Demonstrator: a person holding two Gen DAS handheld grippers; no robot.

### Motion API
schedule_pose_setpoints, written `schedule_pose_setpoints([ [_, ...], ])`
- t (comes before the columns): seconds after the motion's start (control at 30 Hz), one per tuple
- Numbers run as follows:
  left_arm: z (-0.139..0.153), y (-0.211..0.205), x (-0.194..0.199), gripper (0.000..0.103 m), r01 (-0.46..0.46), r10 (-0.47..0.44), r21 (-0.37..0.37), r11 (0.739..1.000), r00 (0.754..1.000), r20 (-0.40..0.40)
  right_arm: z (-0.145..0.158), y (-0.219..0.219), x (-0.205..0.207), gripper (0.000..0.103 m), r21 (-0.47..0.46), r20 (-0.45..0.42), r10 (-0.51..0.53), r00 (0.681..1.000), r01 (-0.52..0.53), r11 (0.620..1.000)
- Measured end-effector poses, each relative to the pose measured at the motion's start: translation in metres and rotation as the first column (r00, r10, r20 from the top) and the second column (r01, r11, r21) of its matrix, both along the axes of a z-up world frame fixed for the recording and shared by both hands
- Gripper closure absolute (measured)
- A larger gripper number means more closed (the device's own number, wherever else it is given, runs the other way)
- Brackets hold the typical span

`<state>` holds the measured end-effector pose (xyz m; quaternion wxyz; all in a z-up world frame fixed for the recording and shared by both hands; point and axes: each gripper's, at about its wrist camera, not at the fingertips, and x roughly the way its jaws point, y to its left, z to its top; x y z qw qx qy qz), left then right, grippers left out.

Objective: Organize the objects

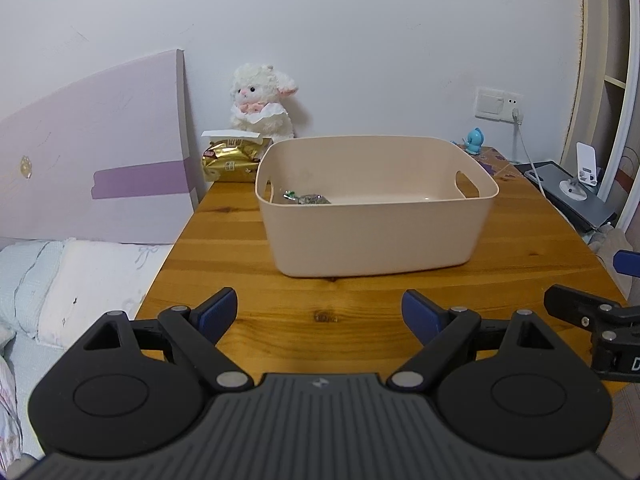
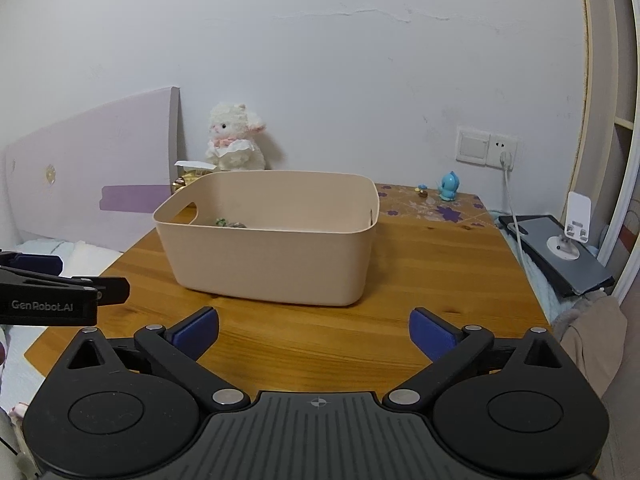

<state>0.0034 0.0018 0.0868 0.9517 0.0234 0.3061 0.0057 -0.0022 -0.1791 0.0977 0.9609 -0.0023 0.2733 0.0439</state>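
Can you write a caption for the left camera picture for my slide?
Open left gripper hovers over the wooden table, facing a beige bin.

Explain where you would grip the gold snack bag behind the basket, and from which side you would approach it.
Grip the gold snack bag at its crimped left end, coming in from the table's left edge with the left gripper, whose fingers are open. The beige basket blocks the front and right, and the plush lamb sits close behind. The bag lies on its side, so that end is probably the thinnest, freest part.

Matt plastic bin (image 1: 376, 236); glossy wood table (image 1: 248, 280).
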Motion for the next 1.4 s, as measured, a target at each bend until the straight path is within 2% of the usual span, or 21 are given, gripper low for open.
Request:
schedule_pose_setpoints([
  [0.4, 0.0, -0.011, -0.025, 0.012, 0.022, -0.023, 0.04, 0.999, 1.0, 0.013, 0.009, 0.003, -0.02, 0.0, -0.005, 0.02, 0.007, 1.0, -0.007, 1.0],
  [0.6, 0.002, -0.008, -0.034, 0.012, 0.021, -0.022, 0.029, 0.999, 1.0, 0.019, 0.011, 0.002, -0.025, 0.0, -0.006, 0.026, 0.008, 1.0, -0.008, 1.0],
  [1.4, 0.006, -0.001, -0.041, 0.006, 0.012, -0.013, 0.039, 0.999, 1.0, 0.026, 0.008, -0.001, -0.023, 0.0, -0.01, 0.005, 0.008, 1.0, -0.008, 1.0],
])
